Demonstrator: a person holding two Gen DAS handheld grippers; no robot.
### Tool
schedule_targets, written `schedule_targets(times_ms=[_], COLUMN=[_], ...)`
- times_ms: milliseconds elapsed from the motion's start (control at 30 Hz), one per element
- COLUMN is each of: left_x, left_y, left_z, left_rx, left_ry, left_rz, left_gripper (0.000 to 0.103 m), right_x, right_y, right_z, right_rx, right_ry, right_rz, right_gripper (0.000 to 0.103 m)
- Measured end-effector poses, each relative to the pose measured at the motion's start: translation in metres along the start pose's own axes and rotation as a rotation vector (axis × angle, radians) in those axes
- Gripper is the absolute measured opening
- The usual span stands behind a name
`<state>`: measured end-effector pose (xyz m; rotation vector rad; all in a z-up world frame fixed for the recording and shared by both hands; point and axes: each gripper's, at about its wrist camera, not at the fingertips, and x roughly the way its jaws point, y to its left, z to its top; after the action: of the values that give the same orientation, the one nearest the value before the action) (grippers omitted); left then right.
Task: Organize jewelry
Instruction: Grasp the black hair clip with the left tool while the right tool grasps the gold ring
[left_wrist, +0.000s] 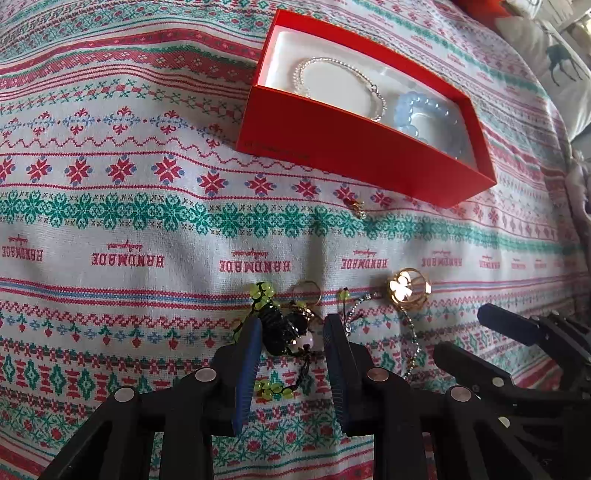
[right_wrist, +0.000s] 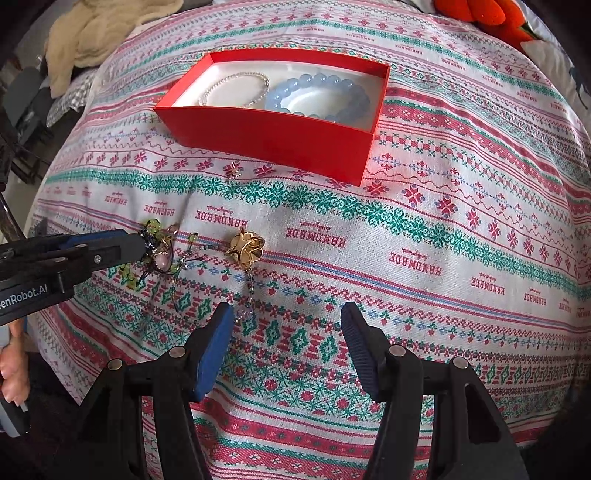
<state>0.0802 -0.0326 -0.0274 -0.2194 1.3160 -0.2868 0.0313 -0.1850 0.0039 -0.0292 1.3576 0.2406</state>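
The left gripper (left_wrist: 291, 332) stands over the patterned tablecloth (left_wrist: 110, 221) with its blue pads narrowed around a dark beaded piece (left_wrist: 286, 330) strung with yellow-green beads; the left pad looks to lie against the black beads, while a sliver of cloth shows before the right pad, so a full clench cannot be confirmed and the jaws read as parted around it. The lower part of that piece runs down between the fingers and is partly hidden by them. Just right of it lies a thin gold ring (left_wrist: 308, 290), then a gold flower-shaped ornament (left_wrist: 408, 290) whose fine chain (left_wrist: 412, 343) trails toward the near edge, hard to follow against the weave. Farther off, a tiny red-and-gold charm (left_wrist: 354, 206) rests on the cloth, too small to identify. Beyond it sits the red box (left_wrist: 351, 155), holding a silver bead bracelet (left_wrist: 340, 86) at its left end and a pale blue bead bracelet (left_wrist: 421, 116) at its right, the latter partly cut off by the near wall. The right gripper (right_wrist: 288, 321) hovers with its jaws released wide and empty, just right of the chain's end.
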Motion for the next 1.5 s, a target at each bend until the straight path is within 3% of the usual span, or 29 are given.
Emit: schedule_targets(times_ms=[200,233,267,633,967,1133,1500], left_x=[0.012,0.012,0.011,-0.014,-0.036,-0.037,-0.035], left_y=[-0.001,-0.001,-0.002,-0.008,0.010,0.015,0.015], left_z=[0.006,0.007,0.008,0.003,-0.001,-0.004,-0.010], left_rx=[-0.015,-0.014,-0.012,0.057,0.099,0.100,0.093], left_ry=[-0.004,-0.009,-0.017,-0.072,-0.132,-0.131,-0.125], left_rz=[0.045,0.048,0.053,0.042,0.116,0.125,0.131], left_gripper=[0.023,0.021,0.012,0.010,0.010,0.010,0.010], right_x=[0.001,0.001,0.001,0.000,0.001,0.009,0.031], right_y=[0.000,0.001,0.001,0.006,0.004,0.013,0.024], right_z=[0.002,0.002,0.003,0.014,0.029,0.036,0.044], right_rx=[0.005,0.005,0.006,0.018,0.086,0.100,0.109], right_ry=[0.000,-0.001,-0.002,-0.022,-0.044,-0.033,0.015], right_rz=[-0.001,-0.001,-0.001,0.016,0.071,0.094,0.078], right_gripper=[0.063,0.063,0.063,0.063,0.063,0.047,0.026])
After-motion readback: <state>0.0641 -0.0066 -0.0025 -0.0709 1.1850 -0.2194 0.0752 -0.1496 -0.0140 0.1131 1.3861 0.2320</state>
